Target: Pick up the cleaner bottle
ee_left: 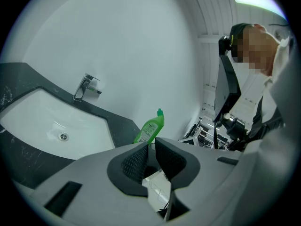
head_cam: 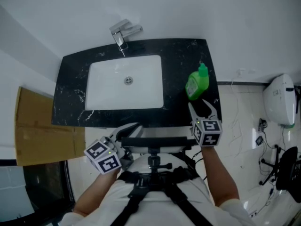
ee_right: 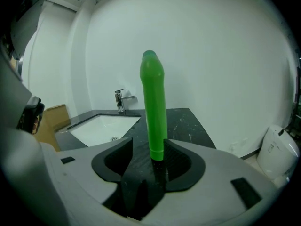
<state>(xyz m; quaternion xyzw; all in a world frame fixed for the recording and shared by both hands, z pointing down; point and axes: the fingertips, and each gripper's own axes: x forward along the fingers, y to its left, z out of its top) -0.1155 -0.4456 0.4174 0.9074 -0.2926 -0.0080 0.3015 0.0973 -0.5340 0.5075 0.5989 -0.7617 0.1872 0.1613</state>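
The green cleaner bottle stands upright on the right end of the black marble counter, its cap towards the wall. My right gripper is just in front of it, jaws open. In the right gripper view the bottle rises narrow and edge-on between the open jaws of that gripper, close to the right pad and well apart from the left one. My left gripper hangs below the counter's front edge near my body. Its jaws show only a narrow gap with nothing in it, and the bottle stands far beyond.
A white sink basin with a chrome faucet fills the counter's middle. Flat cardboard leans at the left. A white toilet and a black chair base stand on the tiled floor at the right.
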